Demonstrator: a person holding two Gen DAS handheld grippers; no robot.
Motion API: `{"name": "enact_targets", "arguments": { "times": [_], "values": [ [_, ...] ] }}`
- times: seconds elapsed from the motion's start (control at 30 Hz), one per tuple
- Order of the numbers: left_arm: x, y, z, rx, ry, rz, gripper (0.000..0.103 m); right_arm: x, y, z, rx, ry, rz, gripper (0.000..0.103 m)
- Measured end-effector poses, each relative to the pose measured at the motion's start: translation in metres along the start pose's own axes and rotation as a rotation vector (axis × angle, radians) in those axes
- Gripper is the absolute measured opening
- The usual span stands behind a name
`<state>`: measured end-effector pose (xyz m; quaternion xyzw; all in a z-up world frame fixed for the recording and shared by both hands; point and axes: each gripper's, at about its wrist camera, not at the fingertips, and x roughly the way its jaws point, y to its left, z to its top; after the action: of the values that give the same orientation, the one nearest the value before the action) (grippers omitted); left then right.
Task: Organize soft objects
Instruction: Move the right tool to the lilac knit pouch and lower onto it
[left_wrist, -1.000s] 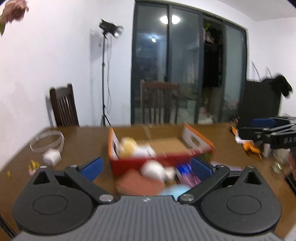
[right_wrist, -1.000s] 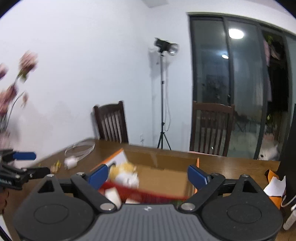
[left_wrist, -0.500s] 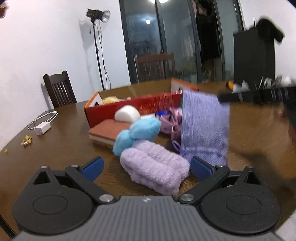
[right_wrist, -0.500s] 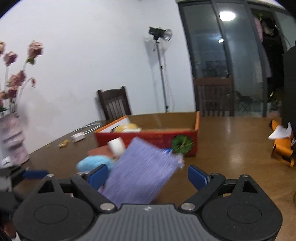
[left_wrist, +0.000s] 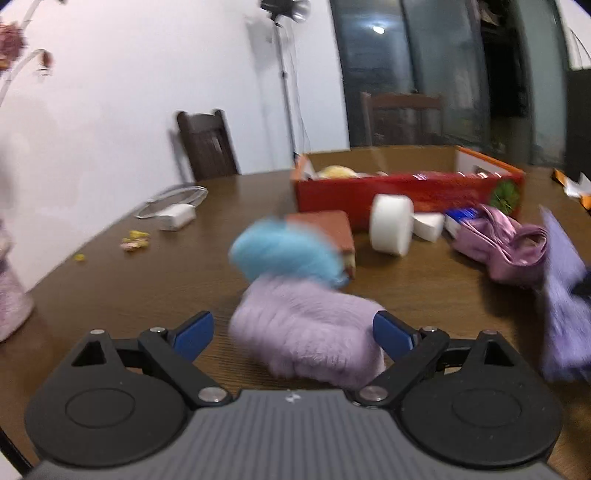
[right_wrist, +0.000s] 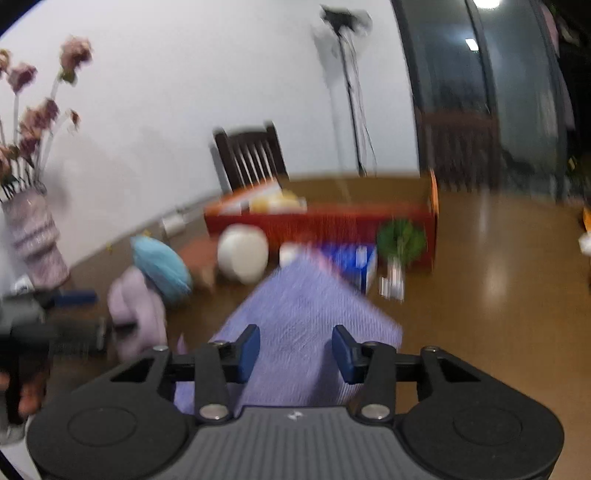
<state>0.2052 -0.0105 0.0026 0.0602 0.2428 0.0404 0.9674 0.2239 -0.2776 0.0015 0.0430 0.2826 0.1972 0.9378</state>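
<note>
Two grippers are working on the brown table (left_wrist: 155, 273). The left gripper (left_wrist: 293, 334) has its jaws wide, and they have just closed in a little. The fluffy lilac roll (left_wrist: 306, 332) sits between them, but the blue pads do not seem to press it yet. The right gripper (right_wrist: 295, 350) has just been closing its jaws, with the purple cloth (right_wrist: 306, 314) between them. The picture is too blurry to tell if the pads pinch the cloth.

What could go wrong? The fluffy roll is fat and squishy, so it may squeeze out sideways if the pads catch only its fuzz. The cloth is thin and floppy. It may slip free, or drag over the pink satin bundle (left_wrist: 506, 247) and pull it along.

The roll looks furry and puffy, with a blue fluffy thing (left_wrist: 284, 254) touching its far side. Behind them are a white foam block (left_wrist: 391, 229) and the red box (left_wrist: 406, 192), already holding something yellow.
</note>
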Motion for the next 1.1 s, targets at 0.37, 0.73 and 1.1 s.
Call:
{"name": "enact_targets", "arguments": {
  "times": [0.37,0.73,1.1],
  "values": [
    [-0.045,-0.024,-0.008,-0.019,-0.035,-0.453,0.095,-0.01,0.017,-0.003,0.057,-0.032,-0.14,0.052],
    [-0.046,-0.048,-0.031,0.083,0.001,-0.527,0.074,-0.018,0.044,-0.035,0.104,-0.006,-0.246,0.051],
    [-0.025,0.012,-0.024,-0.204,0.077,-0.524,0.064,-0.041,0.064,-0.031,0.128,-0.07,-0.195,0.061]
  ]
}}
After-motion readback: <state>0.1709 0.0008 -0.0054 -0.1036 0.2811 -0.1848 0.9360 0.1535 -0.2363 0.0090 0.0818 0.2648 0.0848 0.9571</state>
